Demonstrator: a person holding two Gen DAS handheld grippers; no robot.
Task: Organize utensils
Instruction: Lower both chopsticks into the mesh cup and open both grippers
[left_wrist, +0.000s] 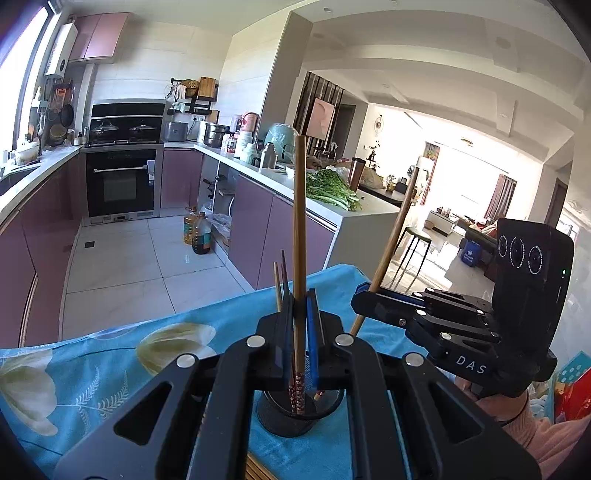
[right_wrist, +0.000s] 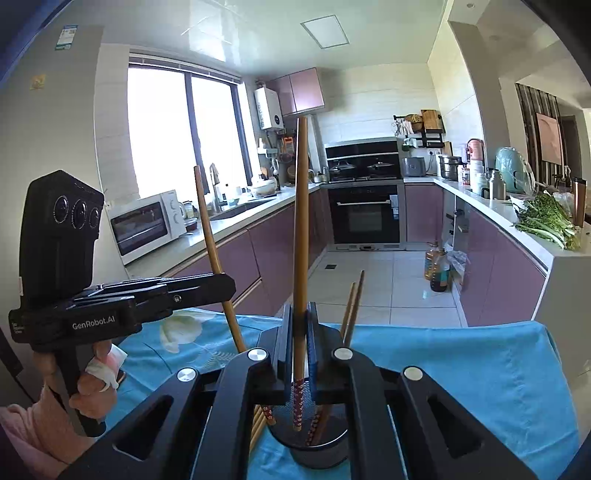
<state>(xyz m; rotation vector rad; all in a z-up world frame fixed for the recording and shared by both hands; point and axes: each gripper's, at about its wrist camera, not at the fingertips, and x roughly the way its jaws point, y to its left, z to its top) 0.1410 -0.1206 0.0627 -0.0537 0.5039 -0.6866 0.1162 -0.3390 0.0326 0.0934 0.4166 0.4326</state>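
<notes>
A black mesh utensil holder (left_wrist: 291, 413) (right_wrist: 317, 439) stands on the blue flowered tablecloth (left_wrist: 110, 369). My left gripper (left_wrist: 300, 314) is shut on a wooden chopstick (left_wrist: 299, 240), held upright with its patterned red tip over the holder. My right gripper (right_wrist: 300, 325) is shut on another wooden chopstick (right_wrist: 301, 240), also upright, tip in the holder's mouth. Each gripper shows in the other's view: the right gripper (left_wrist: 360, 301) and the left gripper (right_wrist: 231, 286). Two more chopsticks (right_wrist: 352, 306) stand in the holder. Several lie beside it (right_wrist: 260, 421).
The cloth-covered table (right_wrist: 498, 369) ends at a far edge, with tiled kitchen floor beyond. Purple cabinets and white counters run along both sides, with a microwave (right_wrist: 147, 225) at left and greens (right_wrist: 546, 219) at right. Oil bottles (left_wrist: 197, 230) stand on the floor.
</notes>
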